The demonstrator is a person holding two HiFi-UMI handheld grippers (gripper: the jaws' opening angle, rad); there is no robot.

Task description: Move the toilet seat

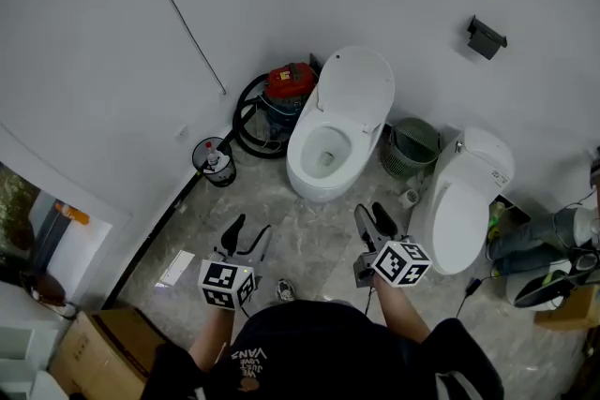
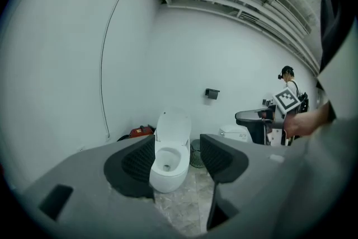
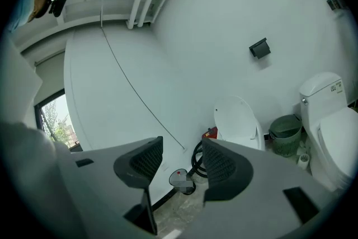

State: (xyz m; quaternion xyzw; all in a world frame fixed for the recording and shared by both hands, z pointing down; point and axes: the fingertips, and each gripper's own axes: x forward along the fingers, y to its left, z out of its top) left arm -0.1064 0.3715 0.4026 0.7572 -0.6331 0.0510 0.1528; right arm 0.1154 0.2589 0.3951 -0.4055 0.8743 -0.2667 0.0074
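We see the toilet [image 1: 314, 166] standing on the grey marbled floor [image 1: 309, 248] against the white wall, ahead of both grippers and well apart from them. It is white and glossy, with a rounded bowl open at the top. The toilet seat [image 1: 354, 94] is raised: a smooth white oval standing almost upright behind the bowl and leaning back toward the wall. In the left gripper view the same seat [image 2: 173, 126] rises as a tall rounded panel above the bowl. We cannot tell whether a separate ring is folded up with the lid.

The left gripper [image 1: 246, 239] hangs low over the floor at the toilet's near left. In its own view the left gripper [image 2: 178, 146] has its two dark ribbed jaws standing apart with nothing between them; the toilet shows far off through the gap. The right gripper [image 1: 374, 222] is level with it, near the toilet's right side. In its own view the right gripper [image 3: 182, 148] also has its jaws apart and holds nothing, and it looks toward the wall left of the toilet.

Left of the toilet sits a red machine [image 1: 291, 81] ringed by a black hose [image 1: 246, 122]. A green basket [image 1: 412, 145] stands between the toilet and a second toilet [image 1: 464, 211] whose lid is shut. A small black holder [image 1: 486, 37] is fixed to the wall above.
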